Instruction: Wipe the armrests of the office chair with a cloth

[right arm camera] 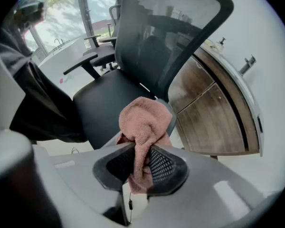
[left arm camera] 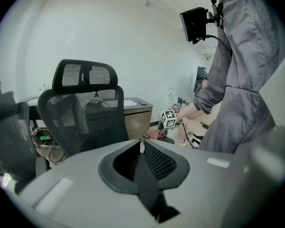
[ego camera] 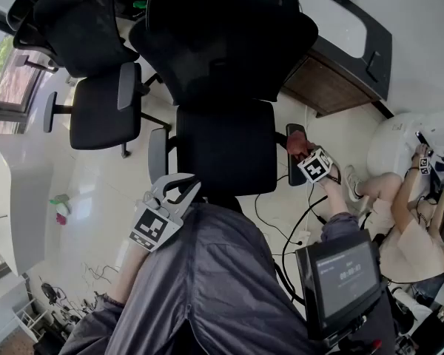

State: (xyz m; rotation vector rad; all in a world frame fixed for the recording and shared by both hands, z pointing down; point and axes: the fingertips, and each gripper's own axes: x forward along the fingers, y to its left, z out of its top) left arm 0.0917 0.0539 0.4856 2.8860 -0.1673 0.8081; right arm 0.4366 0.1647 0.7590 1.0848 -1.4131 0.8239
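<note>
A black office chair (ego camera: 226,150) stands in front of me, with a mesh back and a padded seat. My right gripper (ego camera: 305,154) points down at the chair's right armrest (ego camera: 296,170) and is shut on a pink cloth (right arm camera: 145,120). The cloth bunches out past the jaws and rests on the grey armrest pad (right arm camera: 172,119). The left gripper view also shows that cloth (left arm camera: 156,134) lying on the armrest. My left gripper (ego camera: 181,188) hangs near the seat's front left corner, below the left armrest (ego camera: 158,152). Its jaws (left arm camera: 142,145) are shut with nothing in them.
A second black chair (ego camera: 103,109) stands at the left. A wood-fronted desk cabinet (ego camera: 329,87) is behind the chair on the right. Another person (ego camera: 407,231) sits on the floor at the right. Cables (ego camera: 281,228) lie on the floor beside the armrest.
</note>
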